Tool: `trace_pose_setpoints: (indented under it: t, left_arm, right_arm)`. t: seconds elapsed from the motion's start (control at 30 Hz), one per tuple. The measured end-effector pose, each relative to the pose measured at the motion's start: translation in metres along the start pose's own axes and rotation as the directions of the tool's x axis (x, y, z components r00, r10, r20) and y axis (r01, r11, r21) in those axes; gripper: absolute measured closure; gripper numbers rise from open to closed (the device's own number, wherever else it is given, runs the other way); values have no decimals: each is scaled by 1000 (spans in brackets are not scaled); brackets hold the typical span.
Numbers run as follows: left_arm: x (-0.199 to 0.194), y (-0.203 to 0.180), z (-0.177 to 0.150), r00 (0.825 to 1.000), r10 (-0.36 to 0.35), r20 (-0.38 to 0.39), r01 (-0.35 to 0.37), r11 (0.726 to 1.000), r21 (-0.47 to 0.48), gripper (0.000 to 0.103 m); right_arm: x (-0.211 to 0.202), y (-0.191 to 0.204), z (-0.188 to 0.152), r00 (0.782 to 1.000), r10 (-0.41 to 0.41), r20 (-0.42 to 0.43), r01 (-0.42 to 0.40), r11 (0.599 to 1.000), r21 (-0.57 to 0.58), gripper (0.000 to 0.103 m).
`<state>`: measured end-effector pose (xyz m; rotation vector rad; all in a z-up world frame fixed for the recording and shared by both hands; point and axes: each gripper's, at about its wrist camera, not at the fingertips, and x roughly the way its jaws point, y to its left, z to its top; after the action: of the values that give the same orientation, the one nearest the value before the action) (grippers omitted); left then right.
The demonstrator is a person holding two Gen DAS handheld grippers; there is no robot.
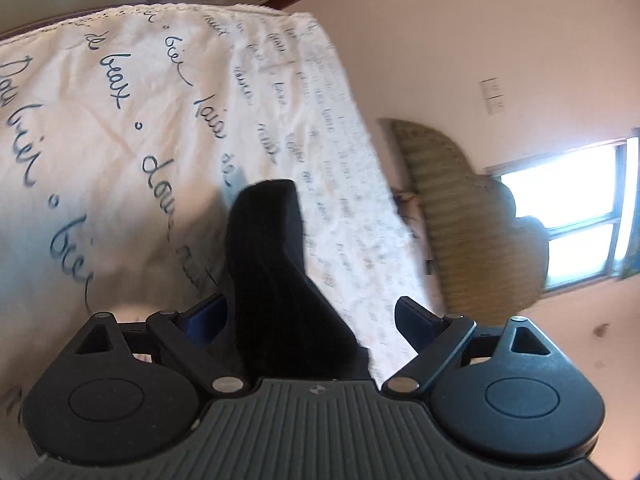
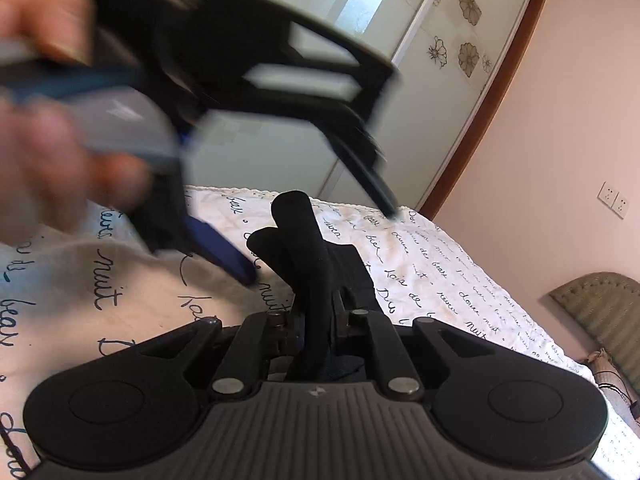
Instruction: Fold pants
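The black pants (image 2: 298, 240) rise as a bunched fold from the white bedsheet with dark script (image 2: 420, 264). My right gripper (image 2: 320, 316) is shut on that fold, and the cloth hides its fingertips. In the right wrist view, a blurred hand (image 2: 44, 152) holds the left gripper just above, with its blue fingers (image 2: 224, 254) spread either side of the fold. In the left wrist view the left gripper (image 1: 310, 314) stands open. The black pants (image 1: 276, 264) run up between its fingers (image 1: 414, 320) without touching the pads.
The sheet (image 1: 120, 152) covers a bed that ends at the right beside a pink wall. A green padded headboard (image 1: 460, 208) and a bright window (image 1: 560, 208) lie beyond. A wardrobe with flower decals (image 2: 440, 60) stands behind the bed, near a wall socket (image 2: 614, 200).
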<state>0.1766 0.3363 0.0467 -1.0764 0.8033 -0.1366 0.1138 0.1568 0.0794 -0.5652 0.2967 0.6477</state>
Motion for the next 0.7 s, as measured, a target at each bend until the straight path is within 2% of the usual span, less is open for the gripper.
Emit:
trace_pose_setpoints:
  t: [0.03,0.07,0.1,0.13,0.2,0.23,0.27,0.3,0.33,0.37,0.4,0.43,0.5,0.57,0.63,0.67,0.7]
  left_arm:
    - [9,-1,4,999,42,0,-42,999,15,21]
    - [17,-1,8,996,90,-8,-90,996,27,36]
    - [25,-2,11,991,128,-27,-126,991,46,46]
    - [32,-2,14,988,148,-44,-145,987,67,64]
    - [38,-2,16,983,180,-44,-175,980,93,68]
    - [39,-3,16,980,196,-40,-191,975,110,75]
    - [39,-4,16,976,213,-33,-207,969,131,77]
    - [39,-4,16,974,226,-25,-220,964,148,77]
    - [39,-6,15,969,245,-14,-239,955,173,77]
    - [38,-10,13,964,265,1,-259,943,207,77]
    - [38,-15,10,958,285,20,-281,928,246,77]
    - [37,-20,6,953,300,38,-298,912,283,77]
    - [37,-30,-1,943,326,69,-329,879,346,78]
    - [36,-42,-9,934,343,101,-353,845,402,80]
    - [35,-52,-17,929,348,129,-368,819,441,80]
    - [35,-57,-20,927,347,142,-372,809,456,81]
    - [35,-60,-24,926,346,150,-375,801,467,81]
  right_arm:
    - [1,1,0,1000,2,-1,-2,1000,4,93]
    - [1,0,0,1000,6,-2,-6,1000,11,93]
    - [2,0,0,1000,11,-6,-11,1000,15,93]
    - [3,-1,-1,1000,15,-9,-14,1000,25,93]
    - [4,-3,-1,1000,22,-18,-21,997,73,93]
    - [5,-5,-1,999,44,-29,-41,994,103,91]
    - [6,-7,-2,997,60,-42,-54,990,129,82]
    - [6,-10,-4,996,72,-53,-63,985,159,66]
    - [3,-14,-6,995,85,-53,-73,978,193,57]
    - [-3,-21,-9,993,111,-35,-100,965,242,43]
    - [-9,-31,-13,989,149,-8,-140,941,307,36]
    - [-14,-44,-18,983,186,11,-176,907,382,34]
    - [-22,-73,-29,967,252,36,-232,812,536,33]
    - [-22,-112,-50,938,335,95,-295,618,729,33]
    - [-15,-143,-69,921,374,112,-277,424,862,32]
    - [-11,-155,-77,912,392,120,-266,343,901,31]
    - [-7,-164,-83,904,407,130,-259,280,924,31]
